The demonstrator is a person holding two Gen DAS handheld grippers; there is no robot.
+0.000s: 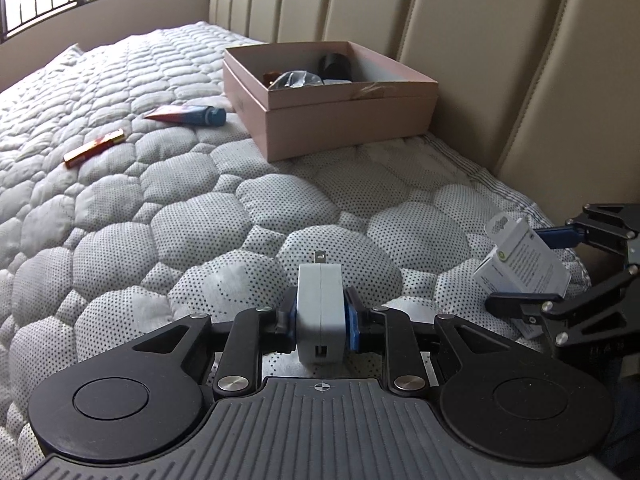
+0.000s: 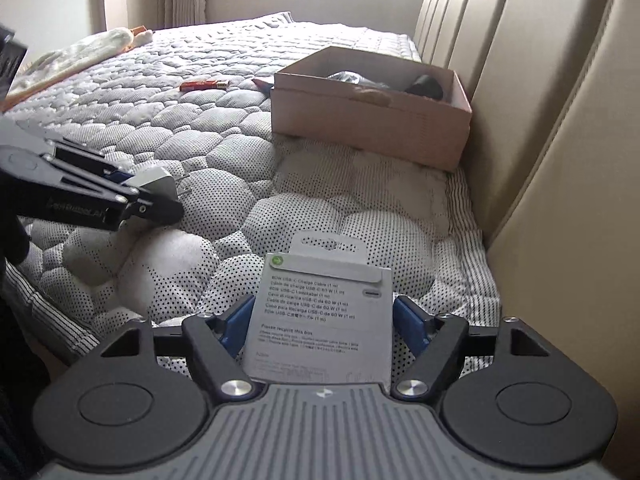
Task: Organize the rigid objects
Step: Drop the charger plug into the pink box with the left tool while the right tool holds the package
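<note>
Two grippers, each carrying one item, above a quilted mattress point(image 1: 168, 216) where one pink box point(image 1: 340, 128) sits against the headboard point(image 1: 460, 20)

One open pink box lies near the mattress's headboard edge, holding a dark cylinder and a crumpled silver wrapper; two loose items lie beyond it toward the window side, one blue-capped tube point(image 1: 188, 115) with its cap toward the box and one red-and-gold stick point(image 1: 95, 148) lying flat. The right gripper point(image 2: 320, 322) is spread wide around one white cable carton point(image 2: 324, 320), its blue pads against the carton's sides, long axis and hang tab pointing forward. The left gripper point(image 1: 321, 316) is drawn in narrow, pinching one white charger point(image 1: 320, 312) by its flat sides, prongs aimed forward toward the box
</note>
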